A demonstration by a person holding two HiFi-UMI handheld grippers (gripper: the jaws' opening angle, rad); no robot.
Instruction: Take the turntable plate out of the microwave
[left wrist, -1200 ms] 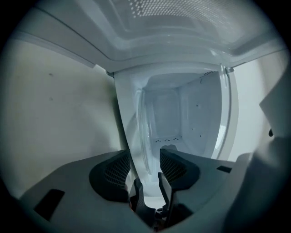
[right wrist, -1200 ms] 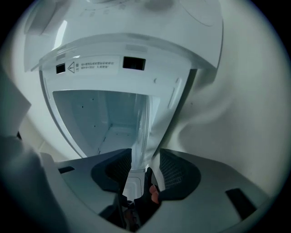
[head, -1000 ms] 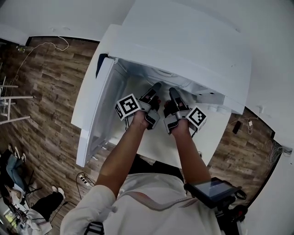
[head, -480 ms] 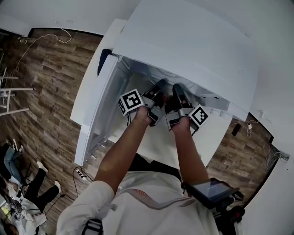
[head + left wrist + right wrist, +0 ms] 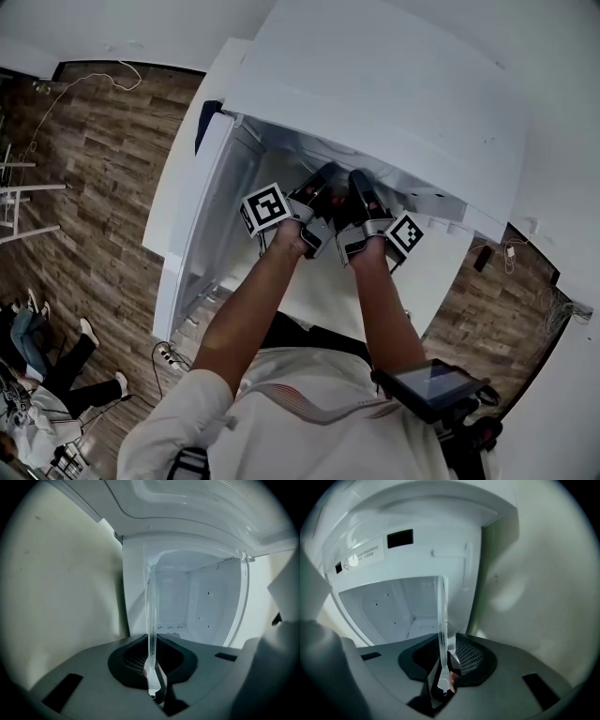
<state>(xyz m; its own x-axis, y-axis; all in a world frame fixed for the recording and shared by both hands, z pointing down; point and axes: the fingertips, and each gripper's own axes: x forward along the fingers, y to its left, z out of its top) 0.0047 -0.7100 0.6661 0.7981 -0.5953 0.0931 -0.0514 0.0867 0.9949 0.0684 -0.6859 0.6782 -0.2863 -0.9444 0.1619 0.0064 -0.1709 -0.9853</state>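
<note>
Jaws narrower than before, closing: left gripper (image 5: 151, 677) onto, right gripper (image 5: 445, 667) around, edge-on turntable plate (image 5: 151, 620).

The head view is brightly and evenly lit by diffuse light, and no hard shadows are cast. The white top of the microwave (image 5: 375, 84) is close to overexposure, so little surface detail is retained. Strong wide-angle distortion is present: the floor (image 5: 103, 169) boards are bent toward the frame edges.

Both gripper views are enclosed by a black circular vignette. The cavity (image 5: 187, 602) is rendered in cool, bright white. The areas flanking it are dim, with a yellowish cast, and are unevenly patched in the right gripper view. Thin glints are carried along the rim of the plate (image 5: 151, 620). The near foreground is dark grey and out of focus.
</note>
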